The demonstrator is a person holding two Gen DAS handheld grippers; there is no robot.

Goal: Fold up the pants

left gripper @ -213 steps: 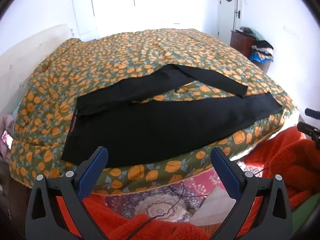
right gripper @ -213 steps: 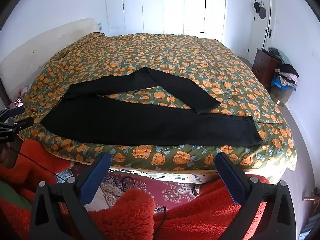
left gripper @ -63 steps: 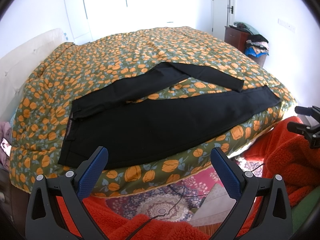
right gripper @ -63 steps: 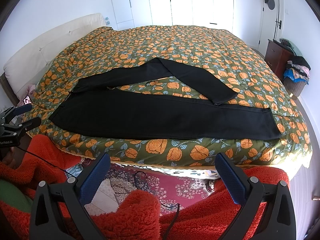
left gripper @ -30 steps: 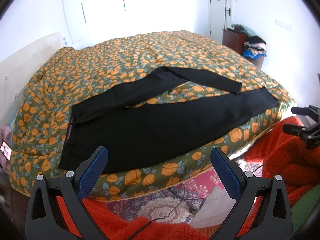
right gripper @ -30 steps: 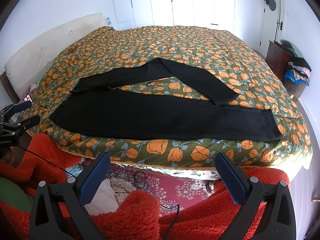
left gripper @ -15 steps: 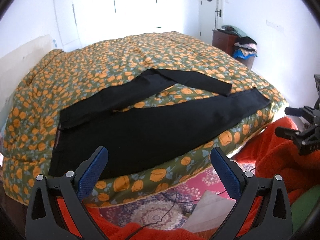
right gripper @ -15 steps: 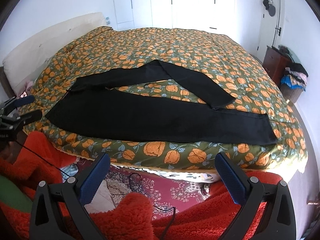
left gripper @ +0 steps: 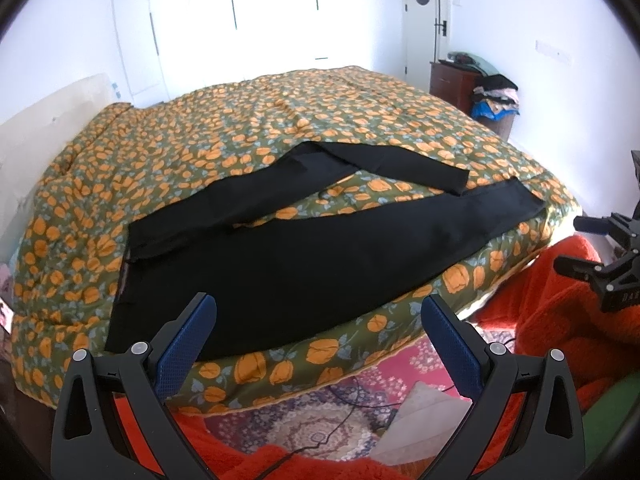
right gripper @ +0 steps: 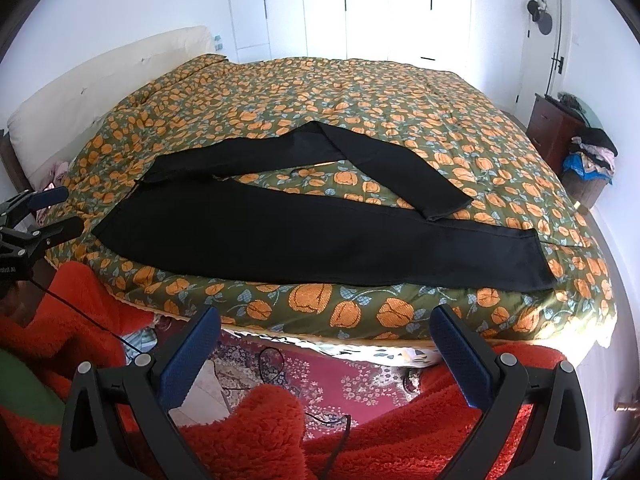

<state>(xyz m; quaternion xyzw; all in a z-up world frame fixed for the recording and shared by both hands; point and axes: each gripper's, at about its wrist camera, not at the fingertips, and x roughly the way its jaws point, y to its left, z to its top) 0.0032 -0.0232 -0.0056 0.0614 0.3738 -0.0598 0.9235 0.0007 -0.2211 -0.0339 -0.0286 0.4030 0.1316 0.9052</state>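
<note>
Black pants [left gripper: 304,256] lie flat on the bed near its front edge, waist to the left, one leg straight to the right, the other leg bent back on itself further in. They also show in the right wrist view [right gripper: 320,236]. My left gripper [left gripper: 318,334] is open and empty, held off the bed's front edge below the waist part. My right gripper [right gripper: 326,340] is open and empty, off the edge below the straight leg. Each gripper shows in the other's view: the right [left gripper: 588,246] and the left [right gripper: 46,214].
The bed has a green quilt with orange flowers [left gripper: 280,120] and a cream headboard [right gripper: 100,80] at the left. A patterned red rug [right gripper: 320,372] and cables lie on the floor. Red fleece [right gripper: 260,436] fills the foreground. A dark dresser with clothes [left gripper: 480,88] stands far right.
Both grippers have drifted slightly and come a little closer to the bed's edge. The pants have not moved. Both grippers stay open.
</note>
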